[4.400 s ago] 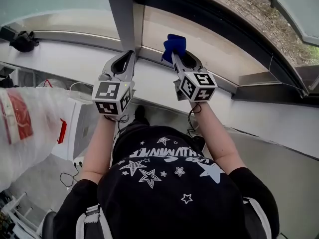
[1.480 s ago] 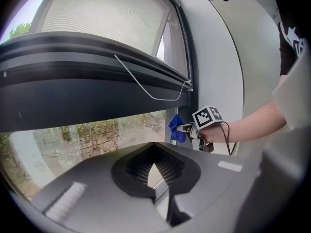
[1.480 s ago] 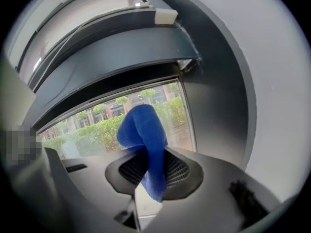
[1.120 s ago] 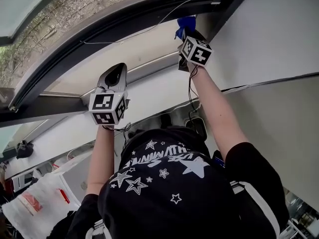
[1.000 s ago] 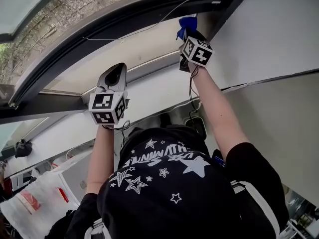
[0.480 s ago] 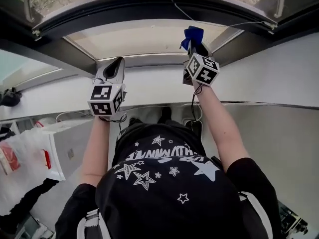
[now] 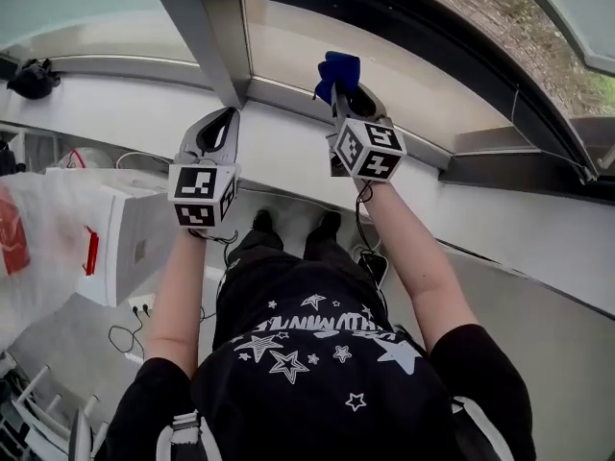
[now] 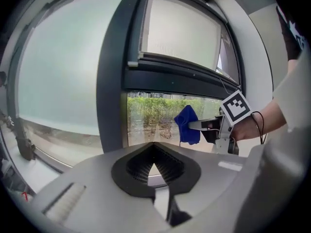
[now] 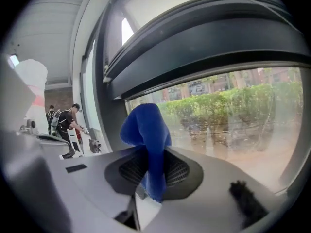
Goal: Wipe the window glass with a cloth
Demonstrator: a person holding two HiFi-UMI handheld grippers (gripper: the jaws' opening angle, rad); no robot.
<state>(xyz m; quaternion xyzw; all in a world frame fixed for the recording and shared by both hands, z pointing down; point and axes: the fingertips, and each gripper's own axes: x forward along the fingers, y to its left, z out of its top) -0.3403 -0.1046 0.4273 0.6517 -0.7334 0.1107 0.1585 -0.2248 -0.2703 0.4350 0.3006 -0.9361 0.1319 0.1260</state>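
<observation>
A blue cloth (image 7: 337, 71) (image 9: 147, 135) (image 8: 187, 124) is pinched in my right gripper (image 7: 342, 92) (image 9: 151, 171), bunched above the jaws and held up close to the window glass (image 7: 404, 84) (image 9: 233, 120). Whether the cloth touches the pane I cannot tell. My left gripper (image 7: 219, 134) (image 8: 154, 168) is shut with nothing between its jaws. It is raised to the left of the right one, near the dark window post (image 7: 197, 36) (image 8: 112, 81).
A white sill (image 7: 288, 161) runs under the window. A dark frame bar (image 7: 461, 56) curves across the glass. Below left stand a white box (image 7: 130, 238) and a plastic bag (image 7: 19, 248). A person stands far off in the right gripper view.
The head view has swung from the right part of the window back to the left, the post now between the panes. Both grippers stay raised; the right one keeps the cloth.
</observation>
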